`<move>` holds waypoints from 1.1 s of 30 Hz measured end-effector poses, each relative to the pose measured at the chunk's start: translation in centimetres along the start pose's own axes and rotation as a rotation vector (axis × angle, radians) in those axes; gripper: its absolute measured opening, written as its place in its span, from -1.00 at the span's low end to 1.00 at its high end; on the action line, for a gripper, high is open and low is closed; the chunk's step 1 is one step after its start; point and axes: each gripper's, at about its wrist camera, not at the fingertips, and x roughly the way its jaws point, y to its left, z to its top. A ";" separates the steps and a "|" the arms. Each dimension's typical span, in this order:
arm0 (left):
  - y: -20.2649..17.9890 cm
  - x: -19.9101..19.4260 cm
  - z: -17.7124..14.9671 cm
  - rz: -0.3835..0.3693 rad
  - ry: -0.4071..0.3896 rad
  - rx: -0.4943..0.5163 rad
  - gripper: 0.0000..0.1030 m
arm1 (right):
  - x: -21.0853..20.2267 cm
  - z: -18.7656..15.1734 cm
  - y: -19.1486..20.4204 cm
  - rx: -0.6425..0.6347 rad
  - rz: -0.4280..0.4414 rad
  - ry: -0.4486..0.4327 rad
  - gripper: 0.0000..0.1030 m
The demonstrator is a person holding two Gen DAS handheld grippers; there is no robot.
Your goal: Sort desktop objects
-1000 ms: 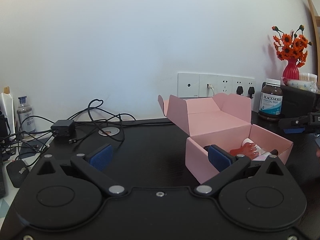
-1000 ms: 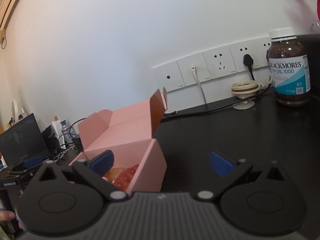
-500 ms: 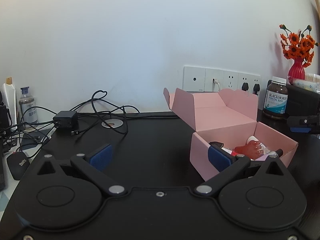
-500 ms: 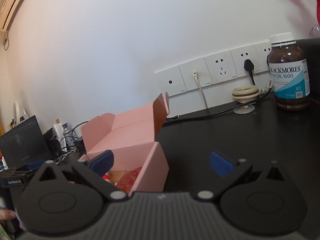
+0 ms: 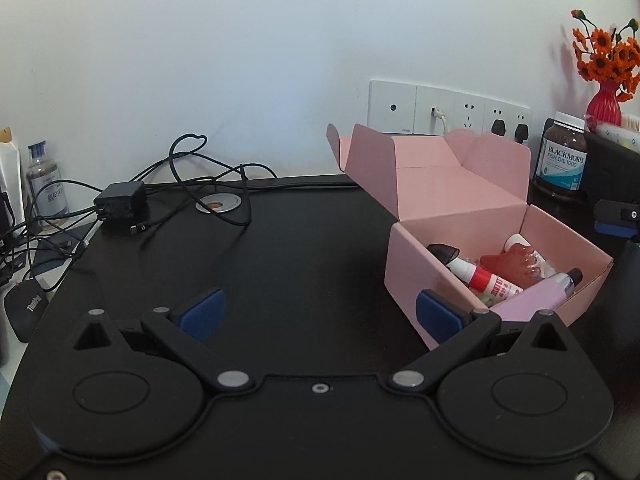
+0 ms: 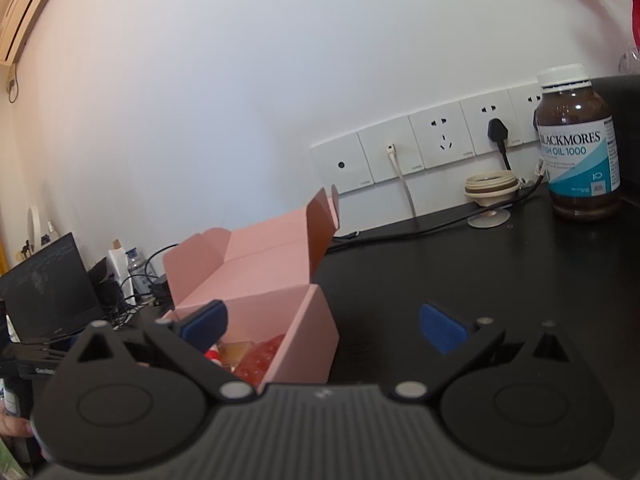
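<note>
Desk: you work over a black desktop set against a white wall with a row of sockets.
Pink box: the pink box stands open on the right half of the desk in your left view, lid flaps leaning back toward the wall.
Box contents: inside lie a red foot-shaped toy, a white tube with a red label, a lilac bottle and a dark cap, all touching or overlapping.
Left gripper: your left gripper hovers over bare desk with jaws spread wide, nothing between the blue pads; its right pad sits just in front of the box's near corner.
Right gripper: your right gripper is also spread wide and empty, its left pad over the box's open top.
Fish oil bottle: the brown fish oil bottle stands upright near the sockets, well apart from the box.
Left edge: tangled cables and a black adapter lie by the wall; a mouse lies at the desk's left edge.
</note>
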 end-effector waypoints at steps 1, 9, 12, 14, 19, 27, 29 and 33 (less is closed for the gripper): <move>0.0 -0.1 0.0 0.001 -0.007 0.004 1.00 | 0.0 0.0 0.0 0.000 0.001 0.000 0.99; -0.9 -1.0 0.3 0.016 -0.066 0.053 1.00 | -0.2 0.0 -0.2 0.012 0.022 -0.015 0.99; -1.4 -0.7 0.6 -0.013 -0.048 0.059 1.00 | -0.1 0.0 -0.3 0.021 0.042 -0.012 0.99; -1.5 -0.6 0.9 -0.019 -0.046 0.021 1.00 | 0.0 0.1 -0.4 0.029 0.055 -0.004 0.99; -1.2 -0.1 1.8 -0.144 -0.072 -0.096 1.00 | 0.3 0.0 -0.7 0.049 0.073 0.008 0.99; -2.6 3.0 2.9 -0.206 -0.036 -0.111 1.00 | 0.7 0.0 -0.7 0.049 0.095 0.030 0.99; -3.1 3.6 3.3 -0.227 -0.037 -0.104 1.00 | 0.8 0.0 -0.5 0.042 0.100 0.037 0.99; -3.7 4.7 3.8 -0.256 -0.036 -0.104 1.00 | 0.6 -0.1 0.1 0.003 0.135 0.042 0.99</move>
